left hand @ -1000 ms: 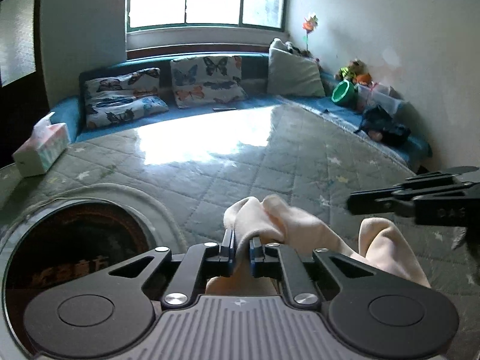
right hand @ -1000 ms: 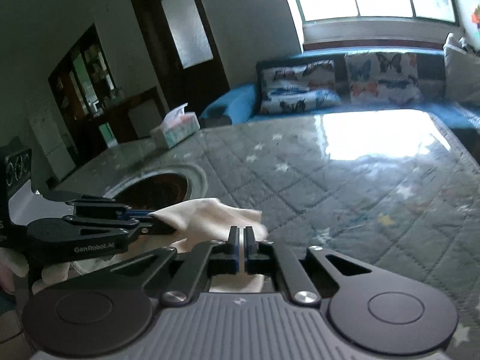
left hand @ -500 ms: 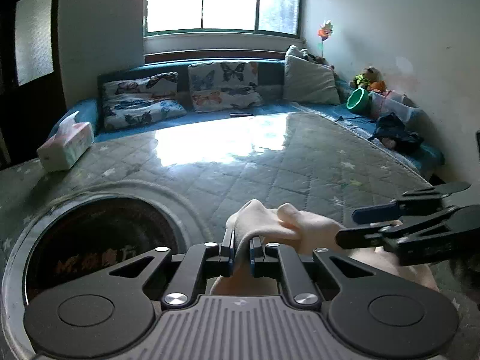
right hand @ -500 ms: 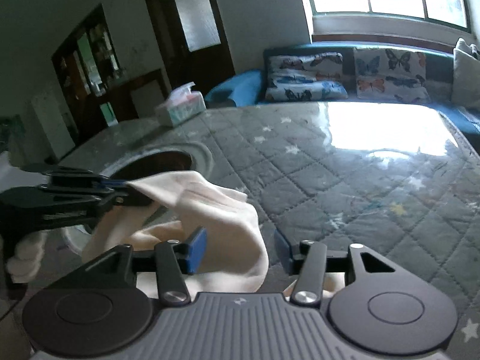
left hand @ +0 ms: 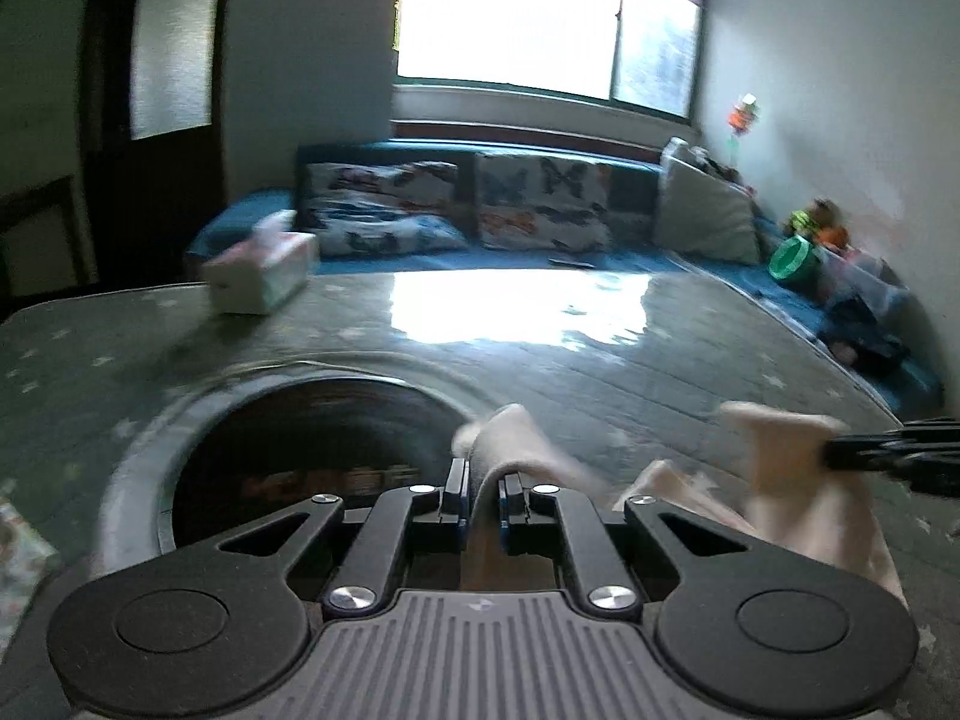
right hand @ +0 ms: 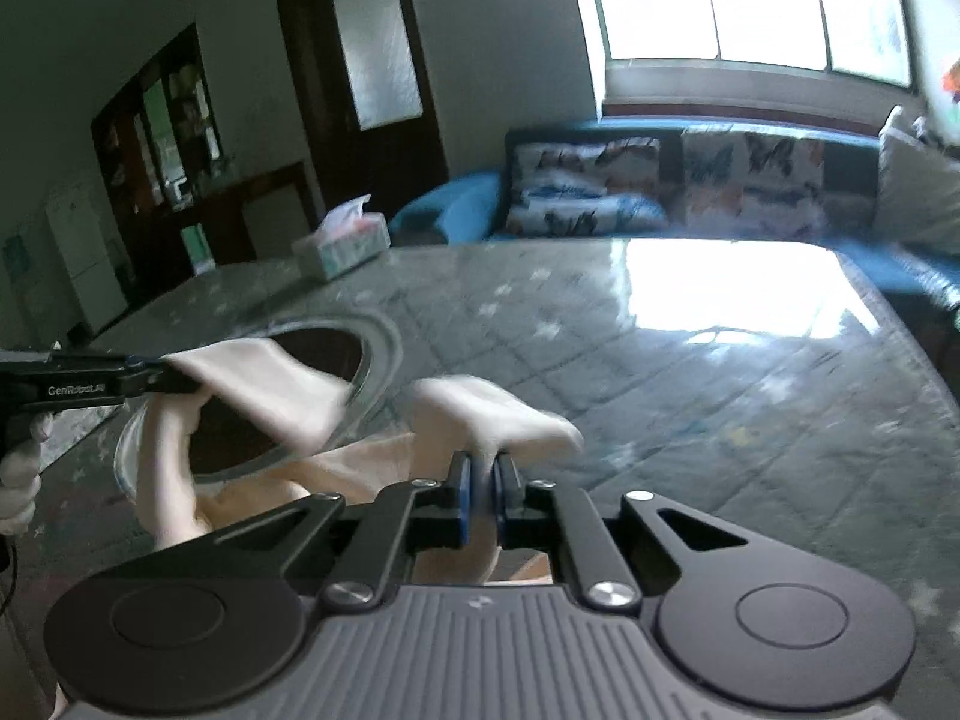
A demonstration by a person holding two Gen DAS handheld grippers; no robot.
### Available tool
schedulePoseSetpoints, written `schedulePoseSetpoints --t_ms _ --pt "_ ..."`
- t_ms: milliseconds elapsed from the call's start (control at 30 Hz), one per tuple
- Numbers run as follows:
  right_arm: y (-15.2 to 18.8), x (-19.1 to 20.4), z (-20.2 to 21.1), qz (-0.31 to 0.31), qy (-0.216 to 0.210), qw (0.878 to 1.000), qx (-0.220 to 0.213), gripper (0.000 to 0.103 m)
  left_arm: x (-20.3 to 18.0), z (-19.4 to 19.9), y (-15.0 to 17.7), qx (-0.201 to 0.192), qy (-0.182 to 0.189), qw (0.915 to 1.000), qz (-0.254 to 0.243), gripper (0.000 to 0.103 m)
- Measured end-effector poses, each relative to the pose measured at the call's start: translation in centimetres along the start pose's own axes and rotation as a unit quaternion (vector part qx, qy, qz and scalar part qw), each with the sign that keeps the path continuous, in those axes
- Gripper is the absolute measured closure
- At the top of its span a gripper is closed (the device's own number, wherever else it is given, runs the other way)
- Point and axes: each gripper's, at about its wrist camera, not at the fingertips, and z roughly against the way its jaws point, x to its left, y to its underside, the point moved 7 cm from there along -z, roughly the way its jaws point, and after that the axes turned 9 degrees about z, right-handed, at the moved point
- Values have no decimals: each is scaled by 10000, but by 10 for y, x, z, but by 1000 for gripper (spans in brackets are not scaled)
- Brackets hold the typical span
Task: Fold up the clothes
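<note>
A cream garment (left hand: 780,480) hangs above the quilted grey-green table (left hand: 600,360), held between both grippers. My left gripper (left hand: 482,495) is shut on one bunched edge of it. In the right wrist view the same cream garment (right hand: 492,414) is pinched by my right gripper (right hand: 480,495), which is shut on another edge. The left gripper (right hand: 144,381) shows there at the far left, gripping a flap of cloth. The right gripper (left hand: 852,450) enters the left wrist view from the right edge. The cloth sags between the two holds.
A round dark recess with a glass rim (left hand: 312,444) is set in the table below the cloth. A tissue box (left hand: 261,270) stands at the table's far left. Behind runs a blue sofa (left hand: 630,252) with butterfly cushions. A gloved hand (right hand: 18,480) shows at the left.
The right gripper opened half a second ago and has now shut on a new edge of the garment. Both grippers have spread apart and lifted, stretching the cloth.
</note>
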Motion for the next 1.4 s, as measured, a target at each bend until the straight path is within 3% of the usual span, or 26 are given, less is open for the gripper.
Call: schedulePoseSetpoints --t_ms 233,467,633,667,833,900,967,1067,1400 --pt "13 -27 75 -125 552 9981 -237 97 51 49 3 -164 -535 9981 273 94" --pt "61 -61 143 -560 1416 9883 116 97 80 82 33 296 -837 9952 401 94" --pt "103 -77 154 -1025 1608 9794 671 94 79 86 45 601 -835 9943 263 91" --pt "108 -80 155 -1094 1641 9777 718 89 78 87 45 630 -834 9943 224 90" --pt "103 -92 167 -1050 1800 9759 645 82 74 90 48 749 -831 9937 28 81" --pt "98 -94 170 -951 1831 9768 577 79 69 91 41 658 -820 9945 -34 73" --pt "88 -93 164 -910 1717 9797 498 73 59 88 34 575 -690 9959 -106 72" --pt "73 -87 148 -781 1417 9860 415 73 36 75 27 544 -404 9973 -265 66" --pt "28 -52 61 -240 293 9982 466 72 -41 -9 17 841 278 9925 -845 62"
